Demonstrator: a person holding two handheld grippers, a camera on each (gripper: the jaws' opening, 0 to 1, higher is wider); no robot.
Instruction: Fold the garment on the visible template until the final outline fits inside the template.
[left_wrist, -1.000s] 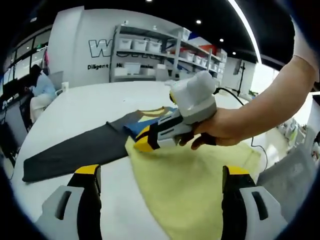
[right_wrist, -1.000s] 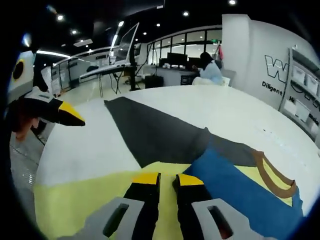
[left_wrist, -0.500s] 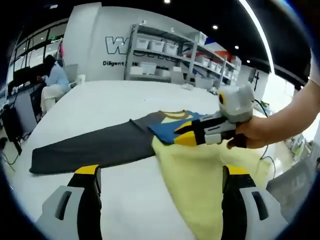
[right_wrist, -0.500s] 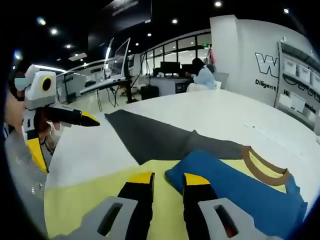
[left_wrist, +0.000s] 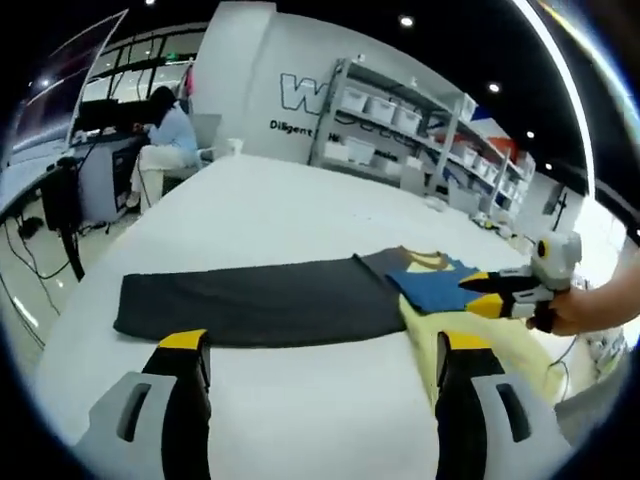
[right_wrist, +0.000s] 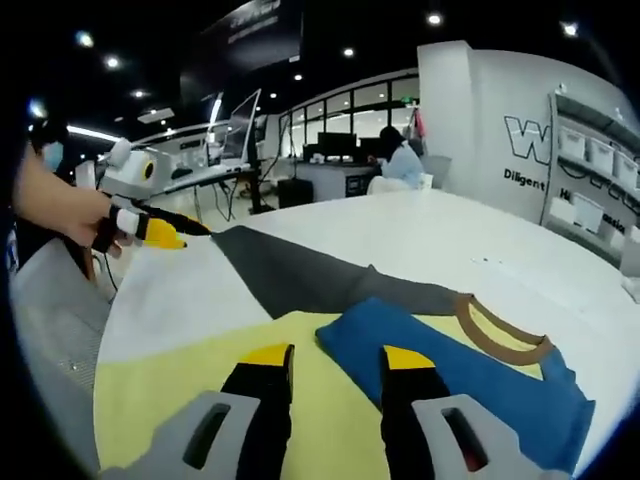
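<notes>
Left gripper (left_wrist: 318, 350) jaws wide apart above white table (left_wrist: 250, 200), garment (left_wrist: 300, 300) (dark sleeve outstretched), right gripper (left_wrist: 475, 295) beyond

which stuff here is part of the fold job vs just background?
Job:
- garment, yellow, blue and grey, lying on the table
- left tongs, open
- right tongs, open, above the yellow part

Background:
- shelving with bins
- seated person at a desk
- wall lettering

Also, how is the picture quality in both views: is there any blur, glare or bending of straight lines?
Left gripper view: sharp in the middle, the dark grey cloth template is crisp, the storage shelves bow from the fisheye, and the far right washes out in glare. Right gripper view: the blue folded sleeve is clear, ceiling spots glare, and the hand at the left edge is soft.
</notes>
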